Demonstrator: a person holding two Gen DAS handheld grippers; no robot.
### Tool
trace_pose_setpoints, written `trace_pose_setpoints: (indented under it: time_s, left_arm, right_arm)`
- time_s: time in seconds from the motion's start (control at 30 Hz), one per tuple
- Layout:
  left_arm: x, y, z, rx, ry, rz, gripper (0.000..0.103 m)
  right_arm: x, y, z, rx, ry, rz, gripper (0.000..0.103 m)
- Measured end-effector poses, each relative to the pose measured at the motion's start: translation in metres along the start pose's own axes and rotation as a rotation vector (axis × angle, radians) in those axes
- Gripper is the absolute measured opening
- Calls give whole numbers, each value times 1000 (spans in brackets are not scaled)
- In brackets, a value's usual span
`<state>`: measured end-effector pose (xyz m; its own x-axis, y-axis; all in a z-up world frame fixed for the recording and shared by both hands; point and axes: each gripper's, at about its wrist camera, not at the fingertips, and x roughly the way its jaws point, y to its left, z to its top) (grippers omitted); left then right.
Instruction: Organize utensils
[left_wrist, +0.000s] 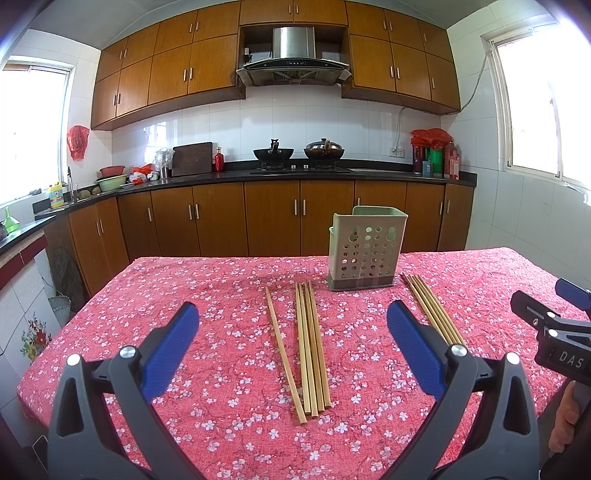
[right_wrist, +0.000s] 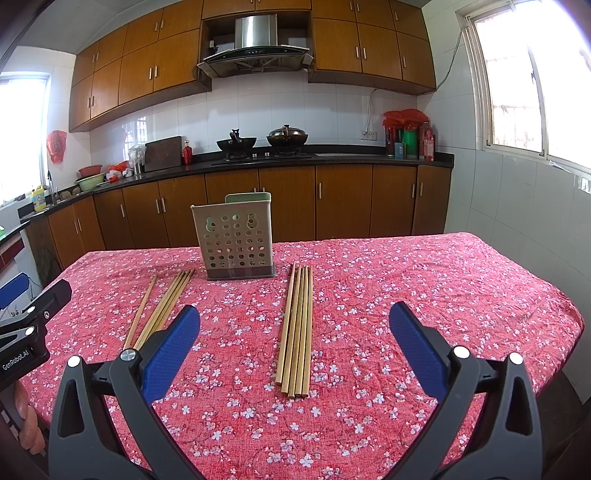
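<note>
Both tongs are spread wide with nothing between their blue pads: the left tongs (left_wrist: 293, 321) fill the lower part of the left wrist view, and the right tongs (right_wrist: 295, 321) do the same in the right wrist view. Each hovers above a tabletop (left_wrist: 221, 424) covered in a red cloth with small white blossoms. In the left wrist view, a bundle of wooden chopsticks (left_wrist: 312, 343) lies at the centre of the frame between the pads, with a single chopstick (left_wrist: 282, 350) just to its left, angled slightly away at the far end. A second bundle of chopsticks (right_wrist: 295, 328) lies at the centre of the right wrist view, running lengthwise away from the camera. A perforated pale green utensil holder (left_wrist: 364, 251) stands upright on a dark base toward the far side of the tabletop, between the two bundles and just beyond their far ends. At the right edge of the left wrist view, a hand (left_wrist: 563, 417) grips the black handle of the other tool. Brown cabinets and a stove with two woks fill the upper background.
</note>
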<state>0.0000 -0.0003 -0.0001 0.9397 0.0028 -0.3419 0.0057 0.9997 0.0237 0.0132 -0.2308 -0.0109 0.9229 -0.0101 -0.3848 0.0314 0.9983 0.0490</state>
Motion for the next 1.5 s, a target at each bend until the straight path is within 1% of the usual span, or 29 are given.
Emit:
trace_pose_setpoints:
  time_s: [1.17, 1.5]
  left_arm:
    - [0, 0, 0, -1, 4, -1, 99]
    - [4, -3, -6, -12, 22, 16, 99]
  right_arm:
    - [0, -2, -1, 3, 1, 1, 101]
    - [0, -5, -6, 5, 10, -2, 101]
